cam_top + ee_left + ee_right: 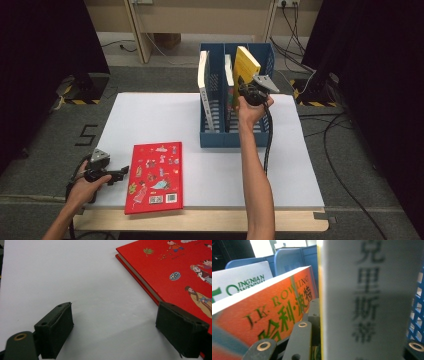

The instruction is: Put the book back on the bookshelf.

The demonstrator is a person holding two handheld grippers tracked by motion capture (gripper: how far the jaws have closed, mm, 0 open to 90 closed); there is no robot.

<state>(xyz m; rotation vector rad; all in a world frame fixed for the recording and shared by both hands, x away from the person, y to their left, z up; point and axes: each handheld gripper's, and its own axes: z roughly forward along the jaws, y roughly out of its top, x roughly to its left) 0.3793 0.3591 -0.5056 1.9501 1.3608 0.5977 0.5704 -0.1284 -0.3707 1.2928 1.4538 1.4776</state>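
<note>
Between the right gripper's (248,89) jaws sat the yellow book (245,67), pinched by its spine, tilted over the right slot of the blue file rack (232,135). It looked stiff, fairly heavy and smooth-covered, so I'd judge a grip low on the spine safest. Just beside it stood an orange book (262,312) reading "J.K. ROWLING", then a white one lettered "INGNIAN". Well away, the left gripper (114,176) rested spread beside the flat red book (155,175).
</note>
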